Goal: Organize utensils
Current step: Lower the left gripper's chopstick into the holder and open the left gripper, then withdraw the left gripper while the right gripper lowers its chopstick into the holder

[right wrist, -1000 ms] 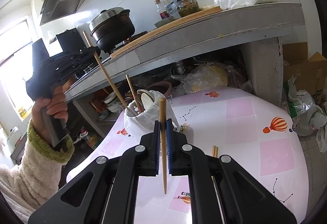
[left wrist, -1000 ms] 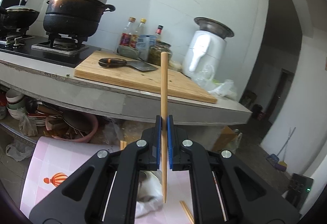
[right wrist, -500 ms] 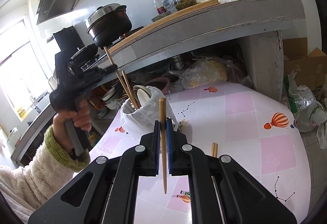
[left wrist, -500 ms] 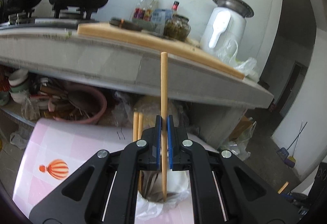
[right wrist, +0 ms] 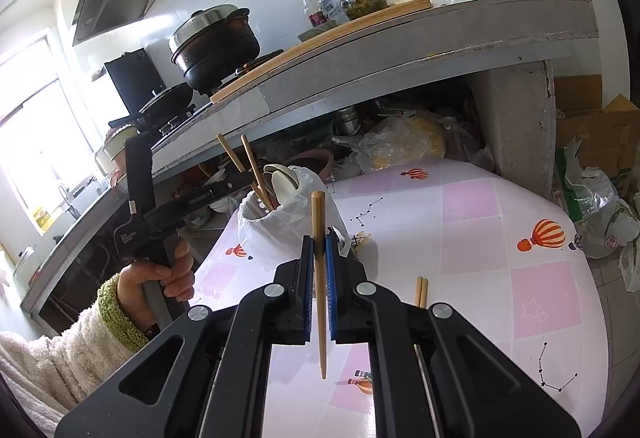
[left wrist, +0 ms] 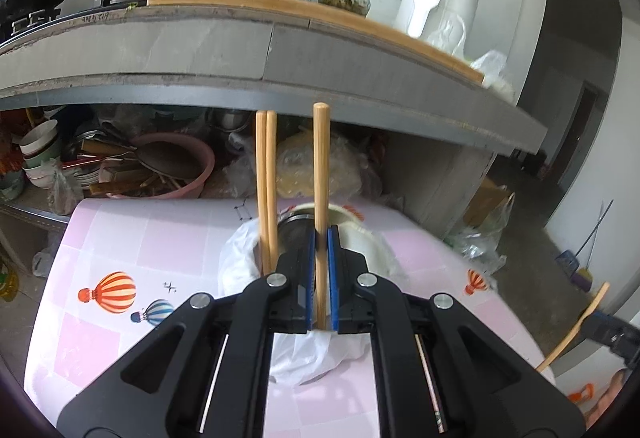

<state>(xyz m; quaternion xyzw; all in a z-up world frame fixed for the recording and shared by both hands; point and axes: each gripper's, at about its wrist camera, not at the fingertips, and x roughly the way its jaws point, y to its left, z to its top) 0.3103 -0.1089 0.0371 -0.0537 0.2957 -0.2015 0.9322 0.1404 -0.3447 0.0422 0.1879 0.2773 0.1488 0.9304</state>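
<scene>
Left gripper [left wrist: 320, 238] pinched one upright chopstick [left wrist: 321, 166], lower end down in the bag-lined utensil holder [left wrist: 360, 238] near the tabletop's [left wrist: 100, 230] far edge. Right gripper [right wrist: 319, 238] clamped second chopstick [right wrist: 319, 222], clear of the holder. Two further chopsticks [left wrist: 266, 174] stood in holder; a pair [right wrist: 421, 290] lay on the tabletop.

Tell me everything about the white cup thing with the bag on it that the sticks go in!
The holder is a white, round, upright cup wrapped in a thin, crinkled plastic bag. It stands on the pink balloon-patterned table. Wooden chopsticks lean out of its open top beside pale spoons. The left tongs are lowering another chopstick into it; whether it touches the holder is hidden.
</scene>
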